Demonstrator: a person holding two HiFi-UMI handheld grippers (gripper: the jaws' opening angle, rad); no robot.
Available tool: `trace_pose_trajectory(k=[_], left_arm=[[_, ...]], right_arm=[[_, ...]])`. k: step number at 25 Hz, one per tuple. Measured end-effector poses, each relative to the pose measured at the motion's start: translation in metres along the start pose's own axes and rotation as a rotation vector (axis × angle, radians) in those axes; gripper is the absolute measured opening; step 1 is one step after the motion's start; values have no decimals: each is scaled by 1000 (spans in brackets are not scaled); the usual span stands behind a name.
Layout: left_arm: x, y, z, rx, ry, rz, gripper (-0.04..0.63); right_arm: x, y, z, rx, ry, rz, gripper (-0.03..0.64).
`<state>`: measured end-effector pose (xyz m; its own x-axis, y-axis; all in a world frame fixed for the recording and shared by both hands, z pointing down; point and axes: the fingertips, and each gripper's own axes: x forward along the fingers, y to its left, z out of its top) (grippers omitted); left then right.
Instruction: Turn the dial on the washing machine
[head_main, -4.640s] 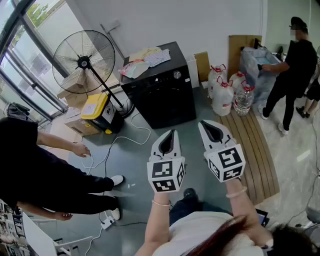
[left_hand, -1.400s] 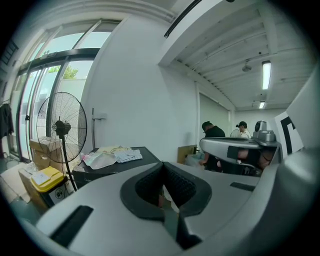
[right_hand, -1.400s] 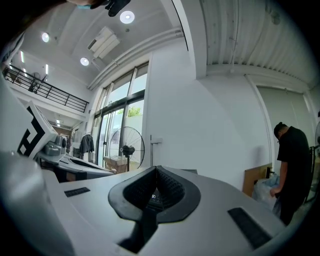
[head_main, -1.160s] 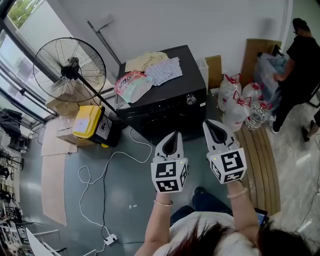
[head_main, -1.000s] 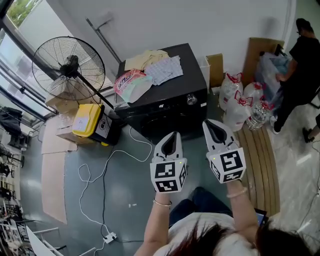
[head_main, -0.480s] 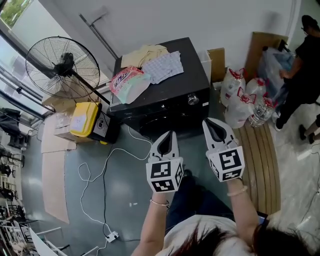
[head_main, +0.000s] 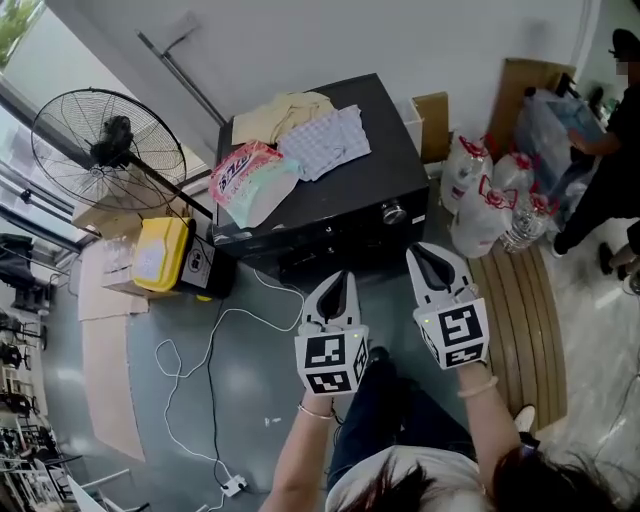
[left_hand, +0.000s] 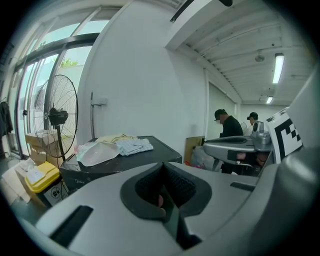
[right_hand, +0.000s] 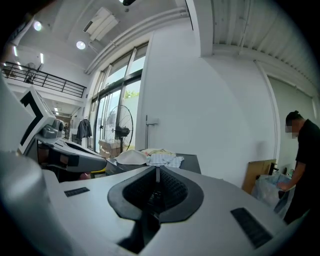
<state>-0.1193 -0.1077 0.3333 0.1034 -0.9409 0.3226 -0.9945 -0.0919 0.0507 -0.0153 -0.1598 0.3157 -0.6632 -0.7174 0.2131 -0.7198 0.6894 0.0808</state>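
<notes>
Clothes (head_main: 318, 138) lie on the washing machine (head_main: 375, 178), fan (head_main: 108, 132) to its left, water bottles (head_main: 478, 198) to its right.

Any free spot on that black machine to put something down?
The front right of the washing machine top, between the checked cloth and the dial, is bare. Left of that cloth lie a yellowish cloth and a pink packet: crowded.

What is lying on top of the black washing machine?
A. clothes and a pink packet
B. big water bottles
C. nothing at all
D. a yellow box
A: the head view shows clothes and a pink packet lying on the flat top of the washing machine.
</notes>
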Motion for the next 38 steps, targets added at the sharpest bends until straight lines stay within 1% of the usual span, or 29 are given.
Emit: trace_pose_trajectory(k=[5,12,28,34,38], left_arm=[[22,12,-5,15,10,-28,17],[49,23,-13,17,11,-54,17],[90,50,-47,15,29,-65,17],[103,57,-63,16,40,-72,17],[112,60,-75,3,48,-69,17]], right_arm=[[25,-3,-11,-5,21,-12,44],[52,-6,-27,-16,62,-17,65],[108,-16,-73,-83,124,-58,145],[128,-23,-93,-108,160,-71,179],[140,-28,-107,-128,187,-76,202]])
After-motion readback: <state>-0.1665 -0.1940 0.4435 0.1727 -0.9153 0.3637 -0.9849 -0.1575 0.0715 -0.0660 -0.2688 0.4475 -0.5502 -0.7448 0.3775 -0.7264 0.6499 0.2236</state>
